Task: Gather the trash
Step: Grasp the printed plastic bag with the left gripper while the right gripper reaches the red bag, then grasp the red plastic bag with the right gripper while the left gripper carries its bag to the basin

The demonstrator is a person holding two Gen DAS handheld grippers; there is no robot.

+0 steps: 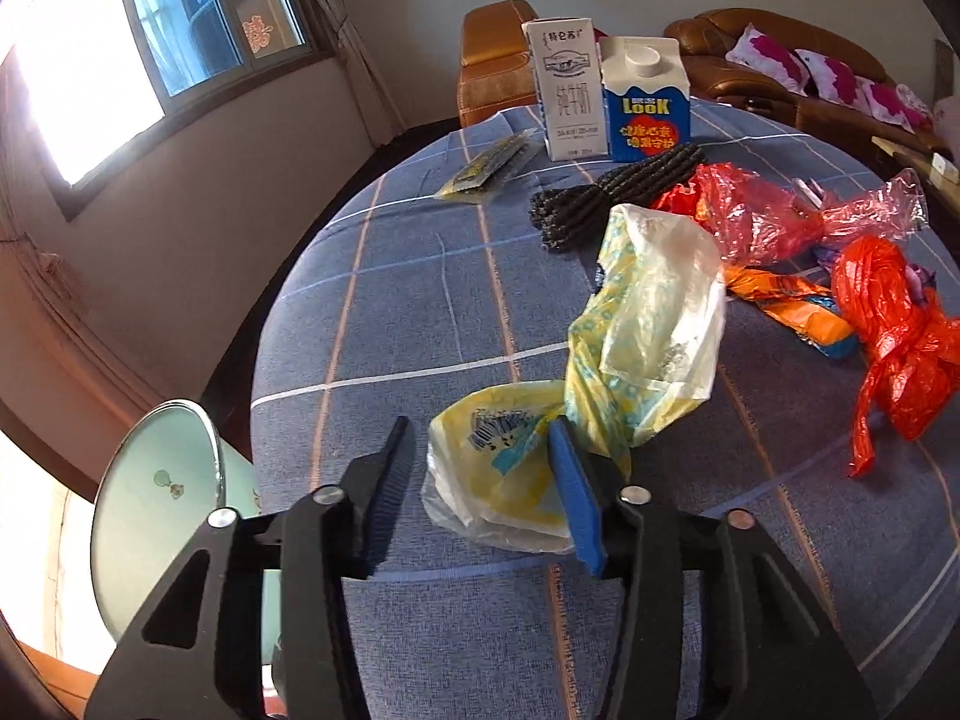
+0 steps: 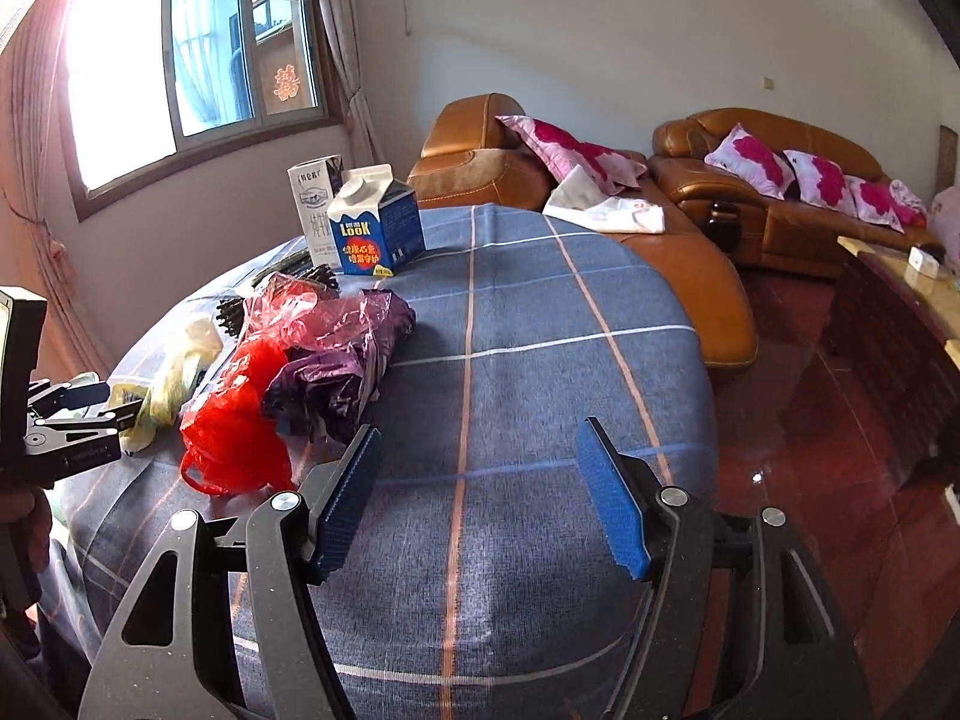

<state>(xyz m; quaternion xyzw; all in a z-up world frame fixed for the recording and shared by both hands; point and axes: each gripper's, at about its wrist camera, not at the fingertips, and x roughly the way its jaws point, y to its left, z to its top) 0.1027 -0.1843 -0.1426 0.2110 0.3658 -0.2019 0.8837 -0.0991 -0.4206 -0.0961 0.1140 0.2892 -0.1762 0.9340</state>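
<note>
A crumpled yellow-and-white plastic bag (image 1: pixel 642 324) lies on the blue checked tablecloth (image 1: pixel 420 300). Its near end sits between the fingers of my left gripper (image 1: pixel 480 423); it touches the blue right pad, and a gap shows at the left finger, so the gripper is open. A red bag (image 2: pixel 240 420), a purple bag (image 2: pixel 342 372) and a clear pink bag (image 2: pixel 294 312) lie heaped to the left of my right gripper (image 2: pixel 480 426). That gripper is open over bare cloth with nothing between its fingers.
Two milk cartons (image 1: pixel 567 90) (image 1: pixel 645 102) stand at the table's far edge, with a black bundle (image 1: pixel 612 192), a yellow wrapper (image 1: pixel 486 171) and an orange wrapper (image 1: pixel 786 300) nearby. A pale green bin (image 1: pixel 156 480) stands below the left edge. Brown sofas (image 2: pixel 780 204) lie beyond.
</note>
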